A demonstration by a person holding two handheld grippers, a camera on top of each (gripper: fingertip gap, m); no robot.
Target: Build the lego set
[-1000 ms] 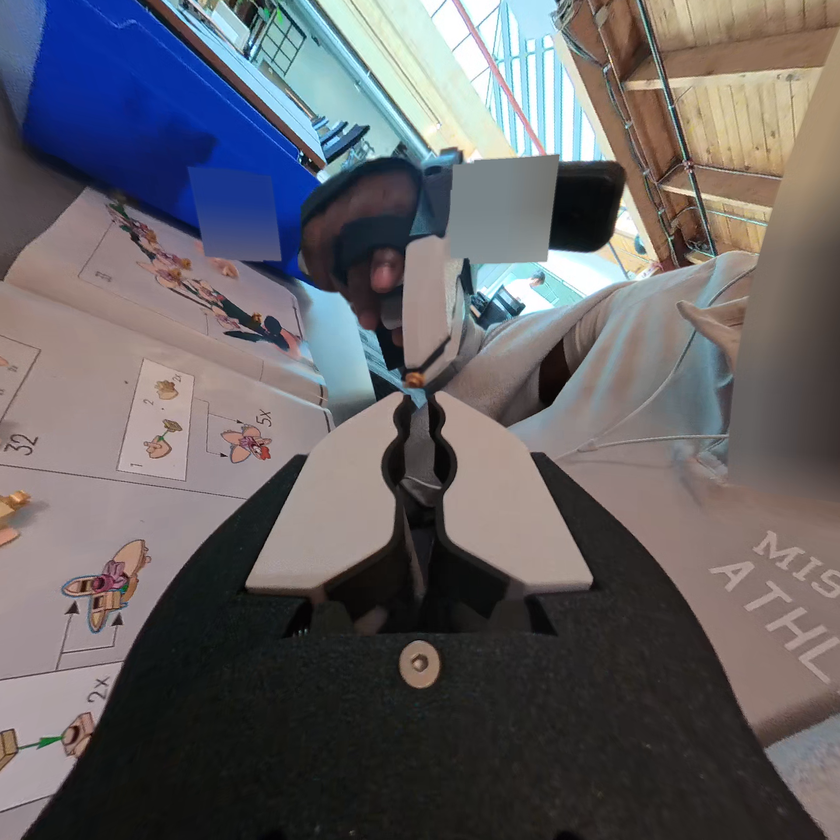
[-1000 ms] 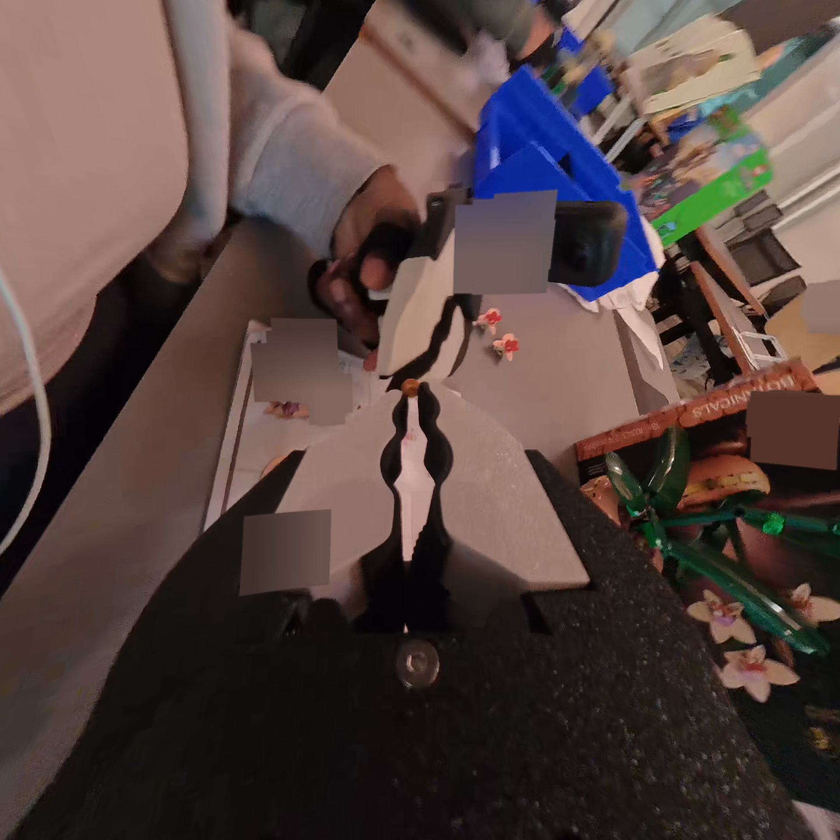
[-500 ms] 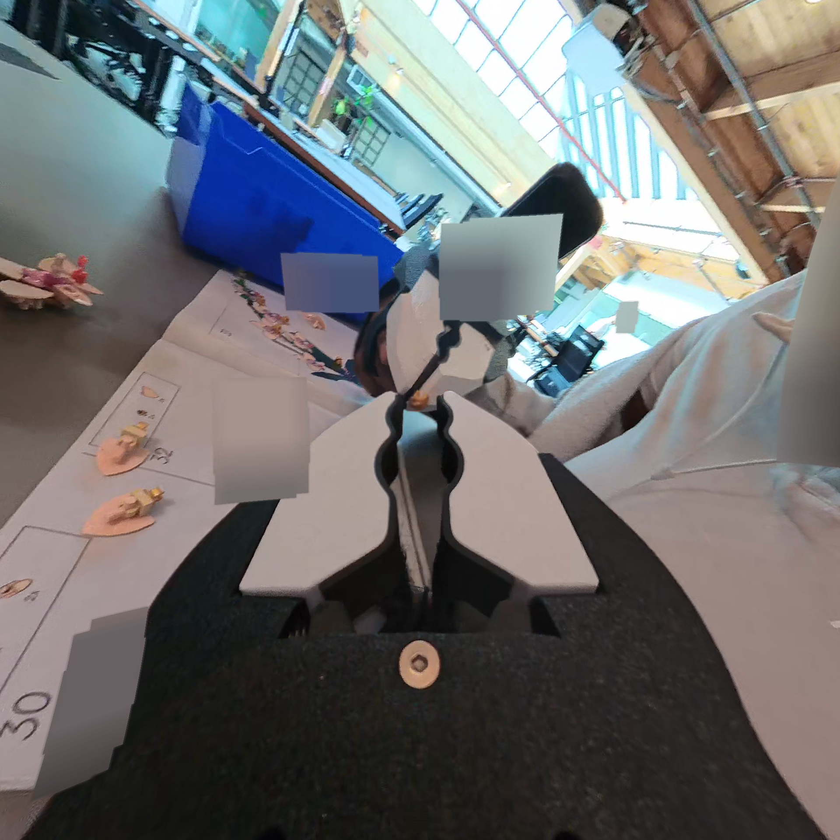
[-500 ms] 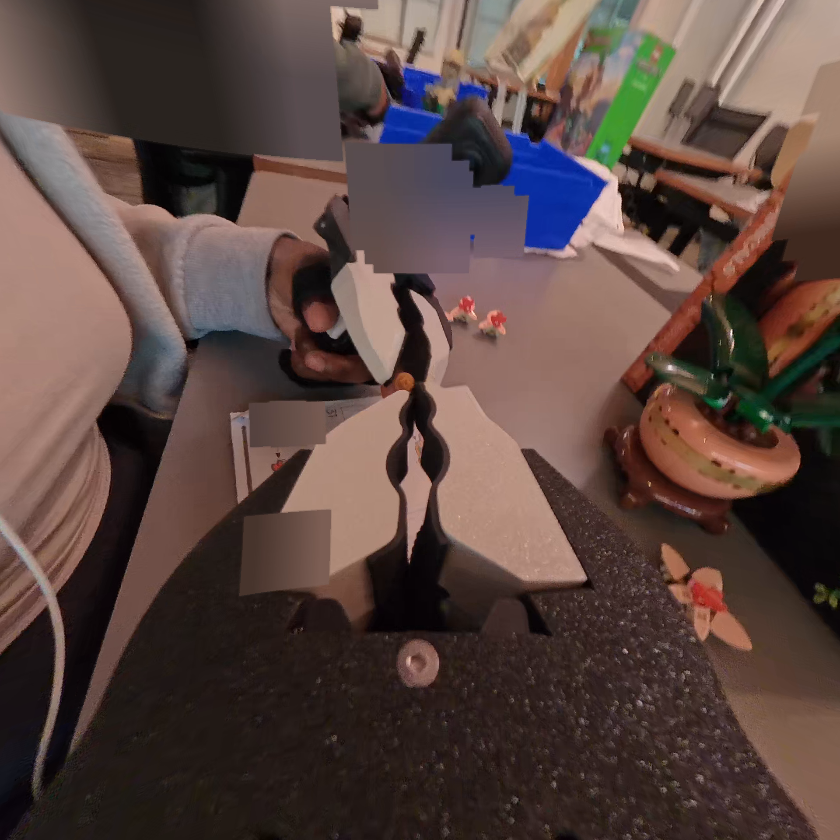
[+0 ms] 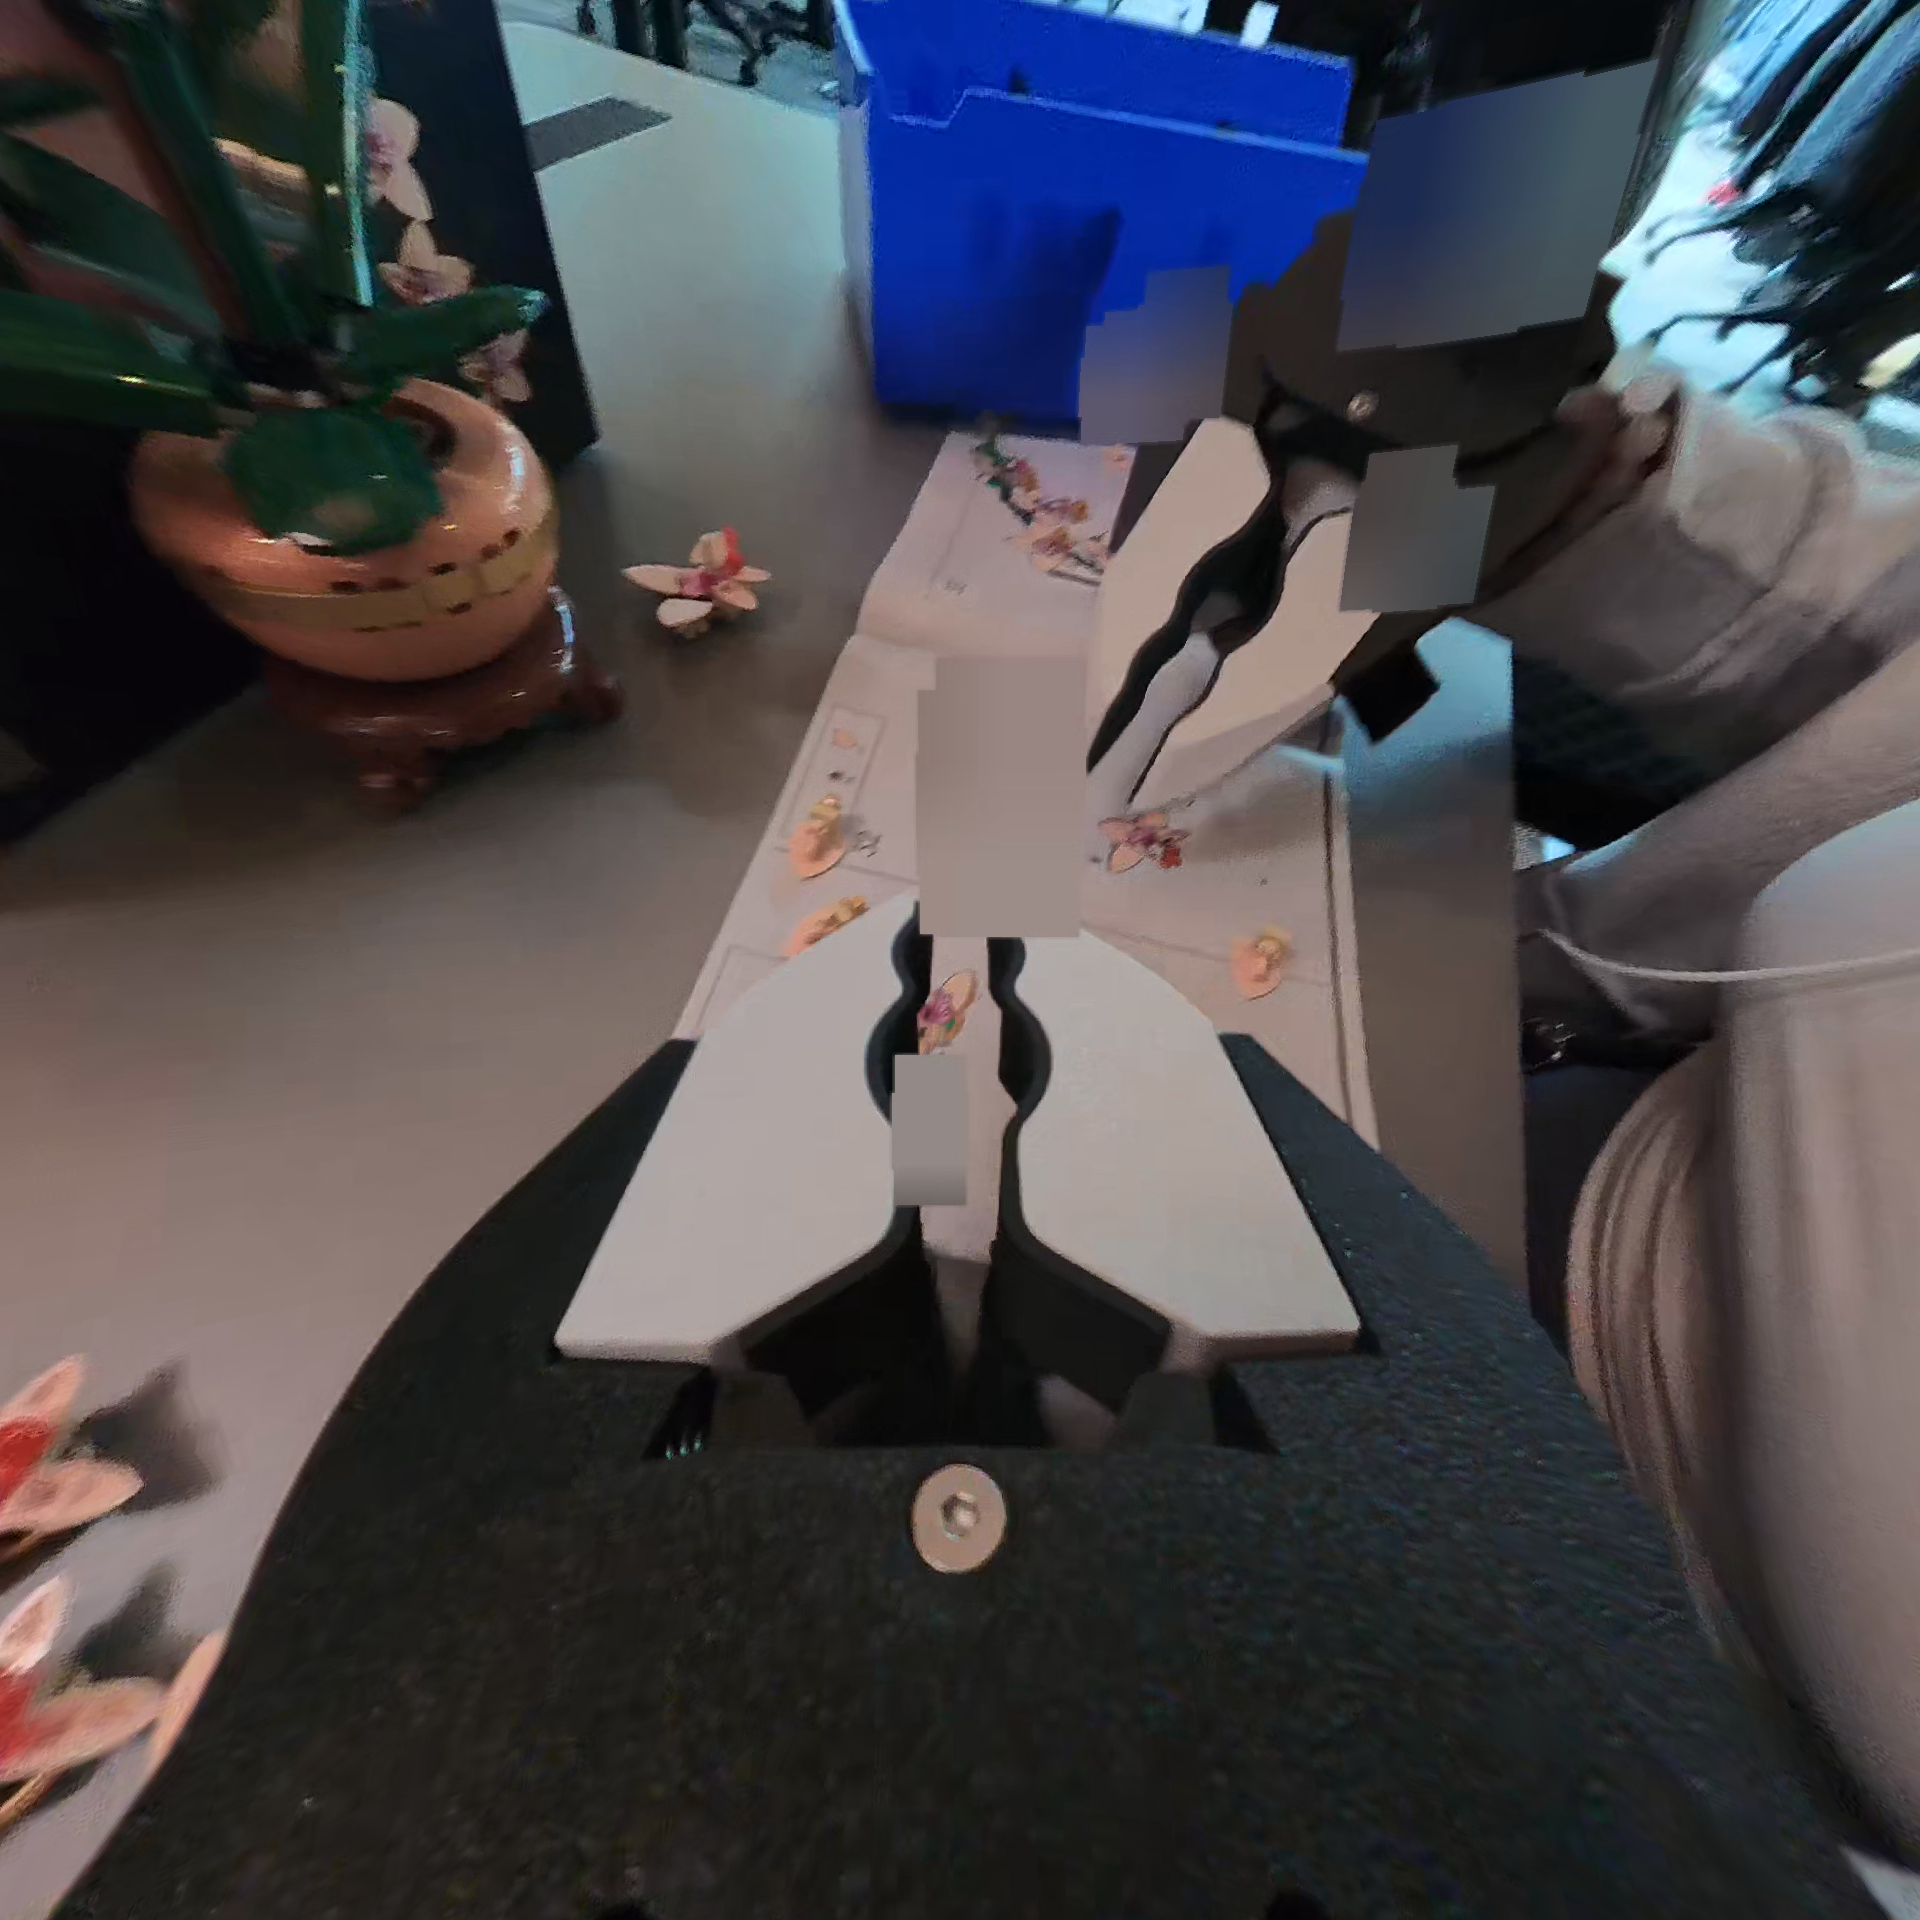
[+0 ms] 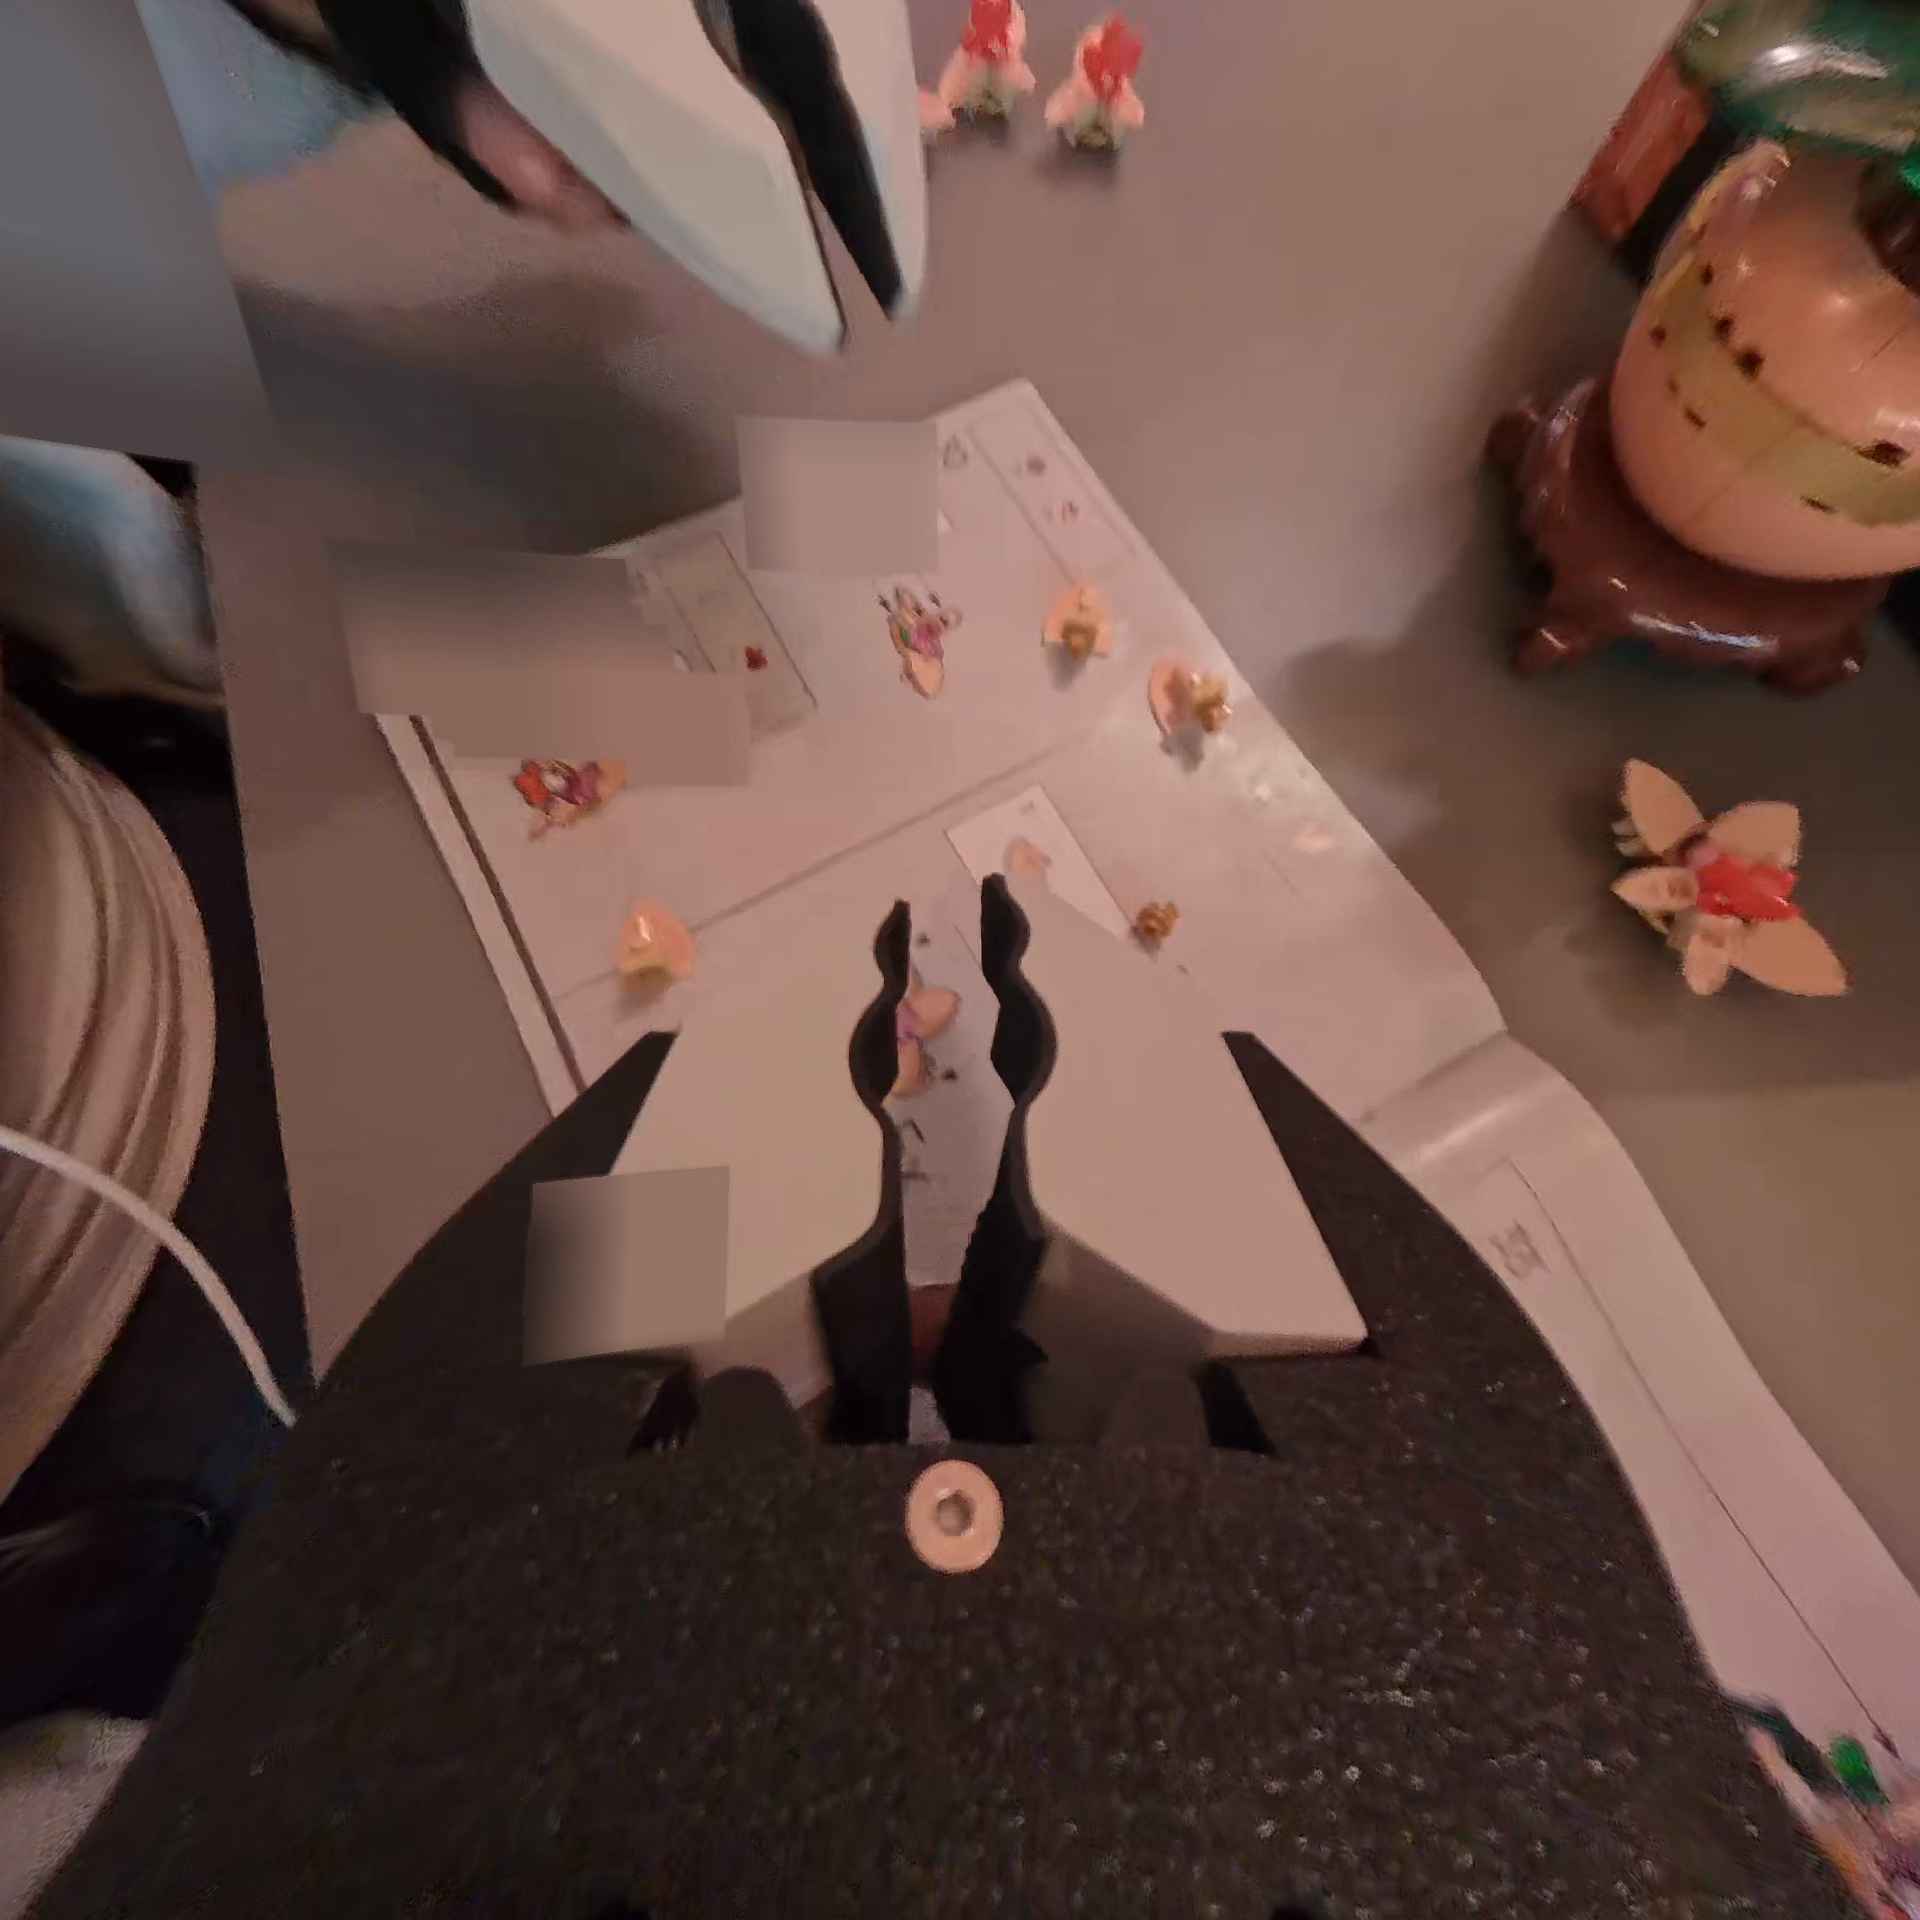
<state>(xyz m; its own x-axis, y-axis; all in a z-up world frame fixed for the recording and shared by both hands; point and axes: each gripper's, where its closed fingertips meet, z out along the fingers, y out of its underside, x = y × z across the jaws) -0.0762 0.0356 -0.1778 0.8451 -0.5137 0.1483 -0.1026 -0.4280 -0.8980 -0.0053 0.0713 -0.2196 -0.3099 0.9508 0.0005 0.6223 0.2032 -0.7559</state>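
My left gripper (image 5: pixel 953 935) hovers low over the open instruction booklet (image 5: pixel 1195 935), jaws slightly apart and empty. My right gripper (image 6: pixel 945 904) is also slightly open and empty above the booklet (image 6: pixel 1247 831). In the left wrist view the right gripper (image 5: pixel 1117 795) points down just above a small pink flower (image 5: pixel 1143 842). In the right wrist view the left gripper (image 6: pixel 862 312) hangs at the top. Loose petal pieces (image 6: pixel 652 940) and a tiny brown stud (image 6: pixel 1155 920) lie on the pages. The orchid pot (image 5: pixel 353 540) stands to the left.
A blue bin (image 5: pixel 1091 208) stands behind the booklet. Finished flowers lie on the grey table: one near the pot (image 6: pixel 1714 894), two at the back (image 6: pixel 982 62), more at the near left (image 5: pixel 52 1455). The person's sleeve (image 5: pixel 1714 582) and torso fill the right. Across from one pair of fingers to the other is roughly 10 centimetres. About 12 centimetres separates my left fingertips from the orchid pot (image 5: pixel 353 540). The right camera catches it too, in the right wrist view (image 6: pixel 1716 90).
Both grippers were raised tip to tip, pinching a tiny orange stud between them. They have parted, tilted down over the booklet, and their jaws have opened a little.
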